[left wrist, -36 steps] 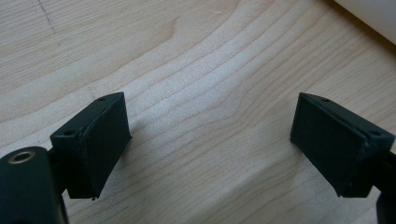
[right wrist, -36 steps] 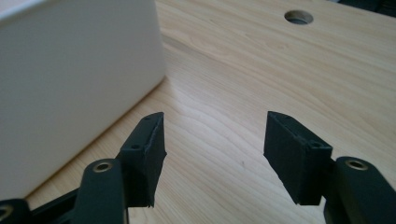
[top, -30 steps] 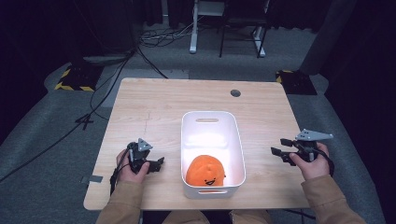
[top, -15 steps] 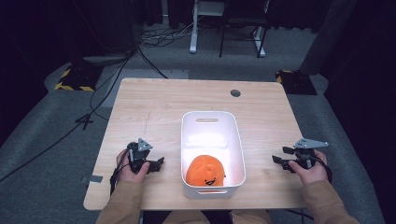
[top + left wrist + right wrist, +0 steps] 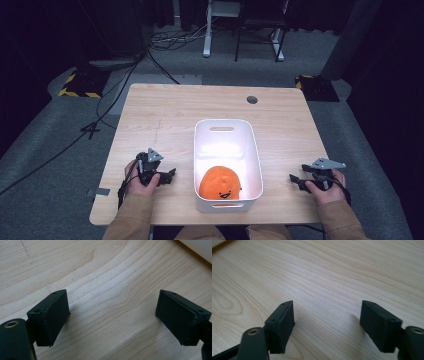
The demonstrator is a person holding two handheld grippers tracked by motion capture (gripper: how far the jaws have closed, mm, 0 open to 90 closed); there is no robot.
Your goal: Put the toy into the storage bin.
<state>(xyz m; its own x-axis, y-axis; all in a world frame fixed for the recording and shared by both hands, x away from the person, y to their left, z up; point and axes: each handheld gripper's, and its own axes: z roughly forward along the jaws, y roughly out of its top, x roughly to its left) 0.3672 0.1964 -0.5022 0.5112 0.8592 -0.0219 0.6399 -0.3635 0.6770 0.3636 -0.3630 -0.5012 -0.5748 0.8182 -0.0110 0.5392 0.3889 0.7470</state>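
While both hands rest low at the near edge of the tabletop, here is each view in turn.

High view, table: light wooden tabletop (image 5: 165, 115), dark round cable hole (image 5: 252, 99) near its far right corner.
High view, bin: white plastic bin (image 5: 252, 150) in the middle of the tabletop, long side running from near edge to far edge, handle slots in both short walls.
High view, toy: orange plush toy (image 5: 220, 182) with a small smiling face, lying inside the bin at its near end; far end of the bin is bare.
High view, left gripper: left gripper (image 5: 170, 175) sits near the near left corner, just beside the bin's left wall but apart from it, jaws pointing toward the bin.
High view, right gripper: right gripper (image 5: 294, 180) sits near the near right corner, well apart from the bin's right wall, jaws pointing toward the bin.
Left gripper view: jaws of the left gripper (image 5: 112, 317) spread wide, only bare wood between them; strip of the bin's white wall (image 5: 197, 248) at the top right.
Right gripper view: jaws of the right gripper (image 5: 327, 322) have just been opening and stand wide apart, nothing between them, bare wood grain below.
Toy versus grippers: toy is in the bin, touched by neither gripper.
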